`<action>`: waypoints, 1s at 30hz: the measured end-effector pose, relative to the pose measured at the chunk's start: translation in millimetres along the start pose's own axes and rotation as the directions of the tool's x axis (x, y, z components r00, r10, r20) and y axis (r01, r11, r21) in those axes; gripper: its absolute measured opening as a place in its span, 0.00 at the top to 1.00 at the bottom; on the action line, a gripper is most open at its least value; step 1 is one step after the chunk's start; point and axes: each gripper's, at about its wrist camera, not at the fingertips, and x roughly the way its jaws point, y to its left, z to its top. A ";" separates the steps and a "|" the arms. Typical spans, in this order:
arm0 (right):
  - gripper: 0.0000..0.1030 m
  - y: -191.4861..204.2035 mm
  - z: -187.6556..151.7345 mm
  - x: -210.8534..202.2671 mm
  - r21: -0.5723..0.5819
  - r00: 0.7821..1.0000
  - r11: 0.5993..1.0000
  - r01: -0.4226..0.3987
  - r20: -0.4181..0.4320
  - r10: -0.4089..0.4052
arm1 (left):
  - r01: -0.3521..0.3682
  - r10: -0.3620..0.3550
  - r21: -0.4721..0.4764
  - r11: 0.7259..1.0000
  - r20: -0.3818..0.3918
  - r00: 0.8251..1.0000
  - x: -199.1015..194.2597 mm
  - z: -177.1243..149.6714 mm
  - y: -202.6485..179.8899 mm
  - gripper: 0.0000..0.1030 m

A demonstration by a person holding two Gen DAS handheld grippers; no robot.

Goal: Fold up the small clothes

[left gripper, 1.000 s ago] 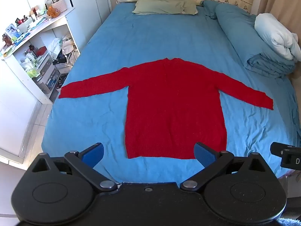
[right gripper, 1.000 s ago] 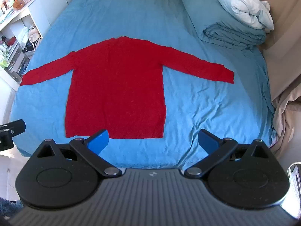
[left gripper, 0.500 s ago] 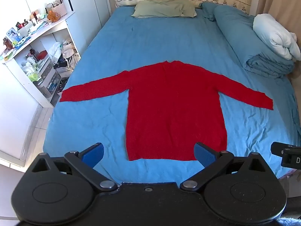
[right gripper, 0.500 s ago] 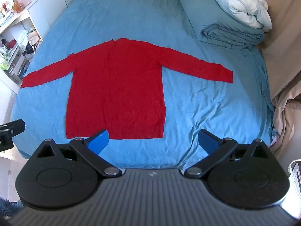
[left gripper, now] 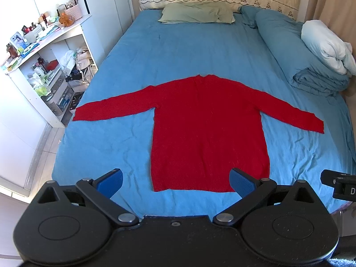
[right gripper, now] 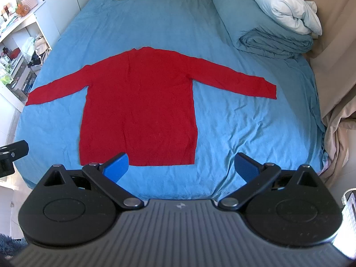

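A: Started at the far left: cluttered white shelf unit (left gripper: 42,66) beside the bed (left gripper: 178,51), well apart from the work.

B: Noted. Moved on to the left tongs (left gripper: 175,178): spread wide, blue pads (left gripper: 110,179) far apart, nothing held, hovering above the near edge of the bed, just short of the hem.

A: Then the red sweater (left gripper: 209,133) itself. Laid flat, mid-bed, neck pointing toward the headboard, hem nearest the cameras, both sleeves stretched straight out to the sides. Left cuff almost at the bed's left edge.

B: Not a fold in it anywhere. Judged as the very start: garment spread, folding not yet begun.

A: Right tongs (right gripper: 181,164) next: likewise gaping wide, empty, poised above the near edge, off the hem's right corner. Touching no cloth, as far as could be told.

B: Further right, rolled blue duvet (right gripper: 267,33) with a white pillow (right gripper: 287,6) on top, clear of the right cuff.

A: Next move, probably: down to a cuff or a hem corner on each side, pinched through the thin knit, carried inward across the body.

B: Called for a low, flat approach, with care not to grab the sheet along with the knit.
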 end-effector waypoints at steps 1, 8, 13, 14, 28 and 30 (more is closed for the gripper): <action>0.00 0.3 0.2 0.0 -0.001 1.000 1.000 0.000 0.000 0.000 | 0.000 0.000 -0.001 1.000 0.000 1.000 -0.1 0.1 -0.2 0.00; 0.00 1.0 0.0 -1.2 0.002 1.000 1.000 0.002 0.005 -0.002 | 0.003 -0.003 -0.004 1.000 0.002 1.000 0.5 -0.7 1.3 0.00; 0.00 1.6 0.4 -2.0 -0.003 1.000 1.000 0.001 0.008 -0.001 | 0.002 -0.002 -0.005 1.000 0.001 1.000 0.8 -0.9 1.7 0.00; 0.00 1.5 0.2 -2.3 -0.004 1.000 1.000 0.001 0.009 -0.001 | 0.002 -0.002 -0.008 1.000 0.002 1.000 0.6 -0.9 1.9 0.00; 0.00 3.0 1.8 -2.8 0.003 1.000 1.000 0.000 0.012 0.000 | 0.003 -0.002 -0.011 1.000 0.008 1.000 -0.7 -2.1 2.0 0.00; 0.00 4.0 3.3 -2.8 0.004 1.000 1.000 -0.001 0.012 0.001 | 0.001 -0.001 -0.012 1.000 0.008 1.000 -0.6 -1.7 1.8 0.00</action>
